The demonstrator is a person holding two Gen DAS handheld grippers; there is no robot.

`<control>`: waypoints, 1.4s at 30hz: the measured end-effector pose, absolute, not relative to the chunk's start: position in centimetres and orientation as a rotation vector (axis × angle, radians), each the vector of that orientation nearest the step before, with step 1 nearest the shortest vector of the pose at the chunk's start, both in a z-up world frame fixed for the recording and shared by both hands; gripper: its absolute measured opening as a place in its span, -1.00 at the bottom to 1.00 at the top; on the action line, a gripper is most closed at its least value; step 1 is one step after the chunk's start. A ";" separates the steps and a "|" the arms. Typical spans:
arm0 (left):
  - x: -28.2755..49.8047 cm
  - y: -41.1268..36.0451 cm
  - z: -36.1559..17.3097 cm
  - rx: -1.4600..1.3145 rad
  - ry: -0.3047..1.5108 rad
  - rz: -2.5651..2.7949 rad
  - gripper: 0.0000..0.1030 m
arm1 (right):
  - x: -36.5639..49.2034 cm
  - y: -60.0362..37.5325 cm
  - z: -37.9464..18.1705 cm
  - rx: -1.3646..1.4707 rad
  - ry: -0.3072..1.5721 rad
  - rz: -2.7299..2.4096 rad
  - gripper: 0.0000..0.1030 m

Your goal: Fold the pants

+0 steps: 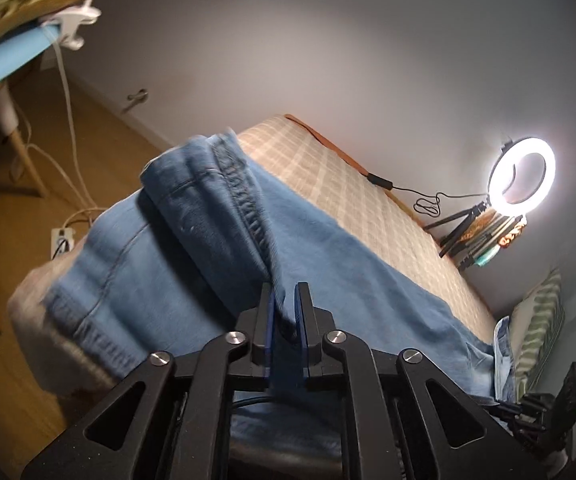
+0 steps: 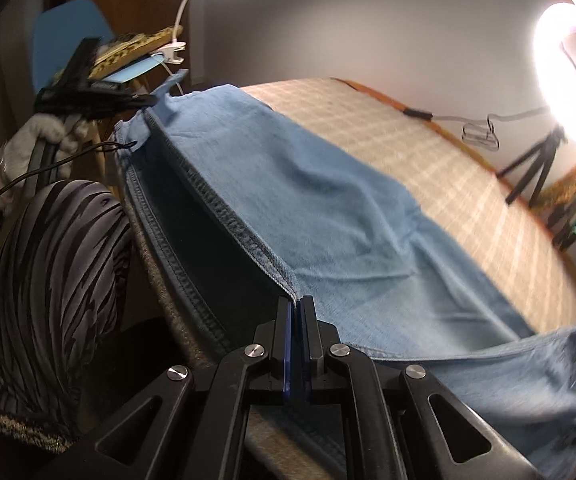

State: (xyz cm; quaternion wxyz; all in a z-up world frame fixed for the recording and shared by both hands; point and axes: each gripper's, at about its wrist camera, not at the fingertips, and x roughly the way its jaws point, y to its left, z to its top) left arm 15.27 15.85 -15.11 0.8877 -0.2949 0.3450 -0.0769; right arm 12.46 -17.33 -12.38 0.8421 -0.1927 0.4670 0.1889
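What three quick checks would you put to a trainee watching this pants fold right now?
1. True or false: the right gripper has its jaws shut on the seam of the jeans.
2. What do the jeans lie on? A. checked bed cover B. wooden floor C. blue chair
3. Fill in: the lit lamp on the tripod by the wall is shaped like a ____.
Key: 1 true; 2 A; 3 ring.
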 end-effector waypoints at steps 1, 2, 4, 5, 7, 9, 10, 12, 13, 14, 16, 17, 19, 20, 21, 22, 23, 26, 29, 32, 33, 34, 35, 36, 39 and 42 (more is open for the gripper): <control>14.9 16.1 -15.2 -0.633 0.711 -0.155 -0.78 | 12.2 -17.2 -12.6 -0.405 0.985 0.395 -0.96; 14.8 16.4 -15.3 -0.650 0.709 -0.157 -0.74 | 12.2 -17.3 -12.7 -0.401 0.987 0.390 -0.95; 14.6 17.0 -15.4 -0.669 0.715 -0.158 -0.43 | 11.9 -17.3 -13.0 -0.384 0.990 0.383 -0.91; 14.5 17.4 -15.5 -0.676 0.723 -0.150 -0.19 | 11.7 -17.5 -13.2 -0.369 0.991 0.379 -0.87; 14.2 18.2 -15.9 -0.721 0.732 -0.142 -0.15 | 11.4 -17.7 -13.0 -0.332 0.990 0.375 -0.72; 14.3 18.9 -16.3 -0.760 0.740 -0.126 -0.15 | 11.0 -18.2 -12.6 -0.282 0.979 0.354 -0.44; 14.1 19.5 -16.6 -0.786 0.737 -0.122 -0.15 | 10.8 -18.7 -12.3 -0.247 0.964 0.341 -0.37; 14.3 20.2 -16.8 -0.825 0.734 -0.125 -0.15 | 10.3 -20.5 -11.5 -0.143 0.939 0.303 -0.33; 14.3 20.5 -16.9 -0.837 0.731 -0.130 -0.15 | 10.0 -21.6 -11.0 -0.091 0.927 0.281 -0.29; 14.5 20.7 -16.8 -0.838 0.728 -0.133 -0.15 | 9.7 -23.1 -10.6 -0.027 0.912 0.240 -0.19; 14.7 20.8 -16.5 -0.822 0.726 -0.136 -0.15 | 9.2 -25.8 -9.8 0.068 0.889 0.158 0.00; 14.8 20.9 -16.5 -0.814 0.730 -0.137 -0.15 | 8.9 -27.6 -9.4 0.119 0.869 0.103 0.07; 15.3 21.1 -16.5 -0.806 0.746 -0.145 -0.20 | 8.5 -30.8 -8.7 0.211 0.841 0.010 0.16; 15.6 21.1 -16.5 -0.799 0.755 -0.151 -0.20 | 8.5 -32.3 -8.3 0.255 0.831 -0.028 0.21; 15.8 21.2 -16.5 -0.792 0.761 -0.153 -0.20 | 8.6 -33.7 -8.0 0.292 0.823 -0.063 0.24; 16.1 21.3 -16.5 -0.783 0.773 -0.154 -0.20 | 8.9 -35.1 -7.8 0.323 0.818 -0.097 0.33; 16.3 21.3 -16.6 -0.780 0.779 -0.159 -0.23 | 9.6 -36.5 -7.5 0.355 0.823 -0.135 0.37; 16.6 21.0 -16.6 -0.754 0.796 -0.169 -0.43 | 12.2 -39.6 -6.6 0.383 0.834 -0.246 0.38; 16.7 20.8 -16.7 -0.747 0.805 -0.172 -0.56 | 16.1 -41.5 -6.4 0.361 0.913 -0.341 0.45; 16.6 20.6 -16.6 -0.737 0.806 -0.173 -0.62 | 19.5 -41.9 -7.1 0.311 0.967 -0.417 0.45; 16.6 20.6 -16.6 -0.738 0.807 -0.173 -0.64 | 20.6 -41.9 -7.5 0.296 0.991 -0.437 0.45; 16.6 20.6 -16.6 -0.740 0.807 -0.174 -0.66 | 21.3 -42.0 -8.0 0.291 1.008 -0.453 0.45; 16.6 20.6 -16.7 -0.739 0.807 -0.176 -0.67 | 22.1 -42.3 -8.5 0.292 1.029 -0.466 0.45; 16.7 20.6 -16.6 -0.736 0.807 -0.175 -0.67 | 23.0 -42.3 -9.0 0.288 1.049 -0.479 0.45; 16.6 20.7 -16.6 -0.731 0.808 -0.177 -0.68 | 25.3 -42.4 -10.4 0.189 1.110 -0.548 0.46; 16.6 20.8 -16.6 -0.723 0.810 -0.178 -0.72 | 26.7 -43.1 -12.1 0.097 1.169 -0.641 0.47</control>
